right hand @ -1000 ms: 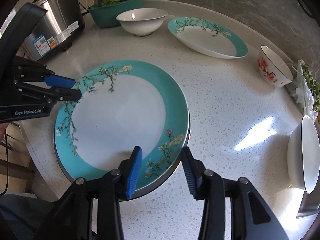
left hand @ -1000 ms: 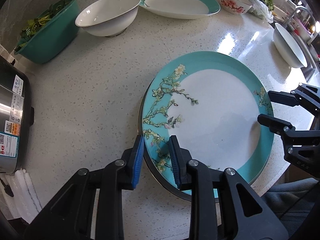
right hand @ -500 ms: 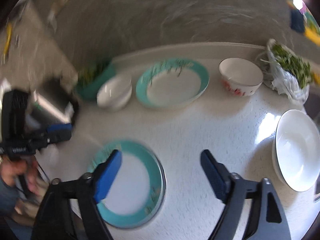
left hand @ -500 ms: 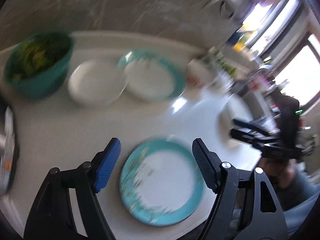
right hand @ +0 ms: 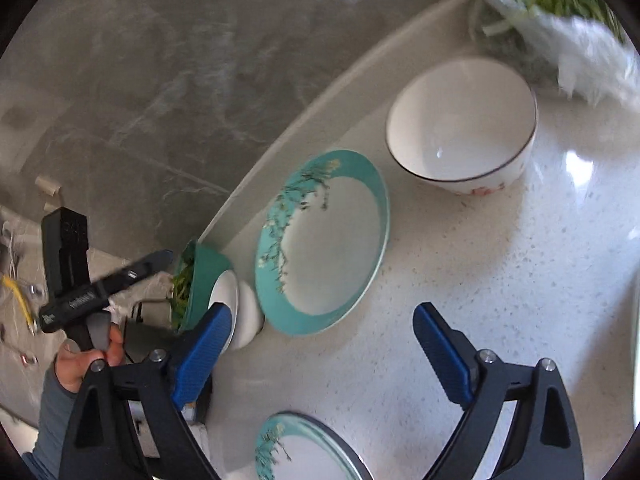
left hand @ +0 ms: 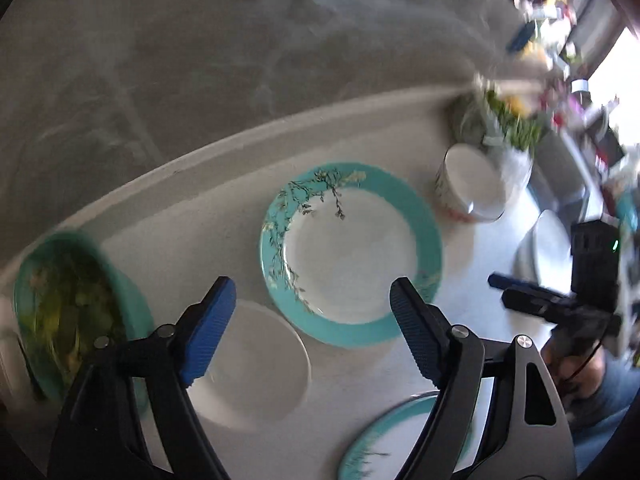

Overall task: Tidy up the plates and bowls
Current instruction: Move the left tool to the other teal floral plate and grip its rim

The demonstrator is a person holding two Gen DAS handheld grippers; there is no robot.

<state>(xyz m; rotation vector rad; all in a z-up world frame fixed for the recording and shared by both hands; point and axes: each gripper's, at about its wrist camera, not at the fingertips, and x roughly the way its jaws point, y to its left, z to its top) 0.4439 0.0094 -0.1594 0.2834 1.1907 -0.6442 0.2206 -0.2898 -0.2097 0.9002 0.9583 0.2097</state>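
A teal-rimmed plate with a blossom branch (left hand: 352, 256) (right hand: 324, 240) lies on the white counter ahead of both grippers. A plain white bowl (left hand: 252, 364) (right hand: 236, 312) sits to its left, and a white bowl with red flowers (left hand: 472, 184) (right hand: 460, 124) to its right. A second teal plate (left hand: 400, 440) (right hand: 304, 452) lies at the near edge. My left gripper (left hand: 312, 324) is open and empty above the counter. My right gripper (right hand: 324, 356) is open and empty; it also shows in the left wrist view (left hand: 532, 300).
A teal bowl of greens (left hand: 68, 312) (right hand: 196, 280) stands at the far left. A bag of greens (left hand: 508, 128) (right hand: 560, 12) sits at the back right. A large white bowl (left hand: 544, 248) is at the right. A grey marble wall (left hand: 240, 60) backs the counter.
Both grippers let go of the near teal plate, opened wide, rose and swung toward the far plate and bowls. The near plate stays at the counter edge.
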